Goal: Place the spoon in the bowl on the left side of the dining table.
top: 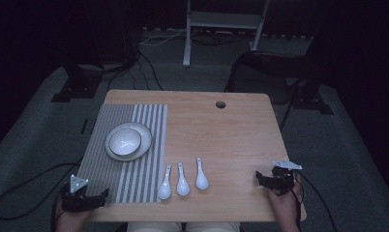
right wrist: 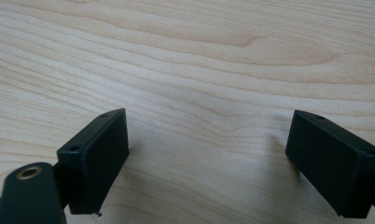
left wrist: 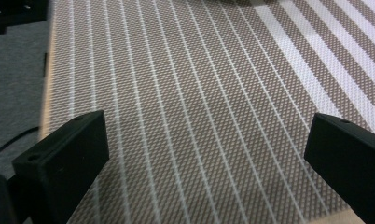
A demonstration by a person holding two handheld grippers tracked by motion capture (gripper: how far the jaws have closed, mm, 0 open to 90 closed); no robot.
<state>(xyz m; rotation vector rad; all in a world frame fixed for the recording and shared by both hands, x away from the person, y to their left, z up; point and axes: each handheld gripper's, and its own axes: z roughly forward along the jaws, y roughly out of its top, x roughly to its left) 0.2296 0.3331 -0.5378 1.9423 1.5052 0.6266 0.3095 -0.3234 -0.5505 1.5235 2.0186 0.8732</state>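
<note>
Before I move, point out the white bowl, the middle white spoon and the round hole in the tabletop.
White ceramic bowl [top: 125, 141]: high view, inner bottom of the bowl.
Middle white ceramic spoon [top: 183, 186]: high view, its scoop.
Round hole in the wooden tabletop [top: 220, 104]: high view, the dark opening.

Light: dim room, dark beyond the wooden table [top: 231, 130], itself evenly lit.
Shadows: soft under both gripper views' jaws.
Focus: near jaws slightly blurred.
Glare: none.
</note>
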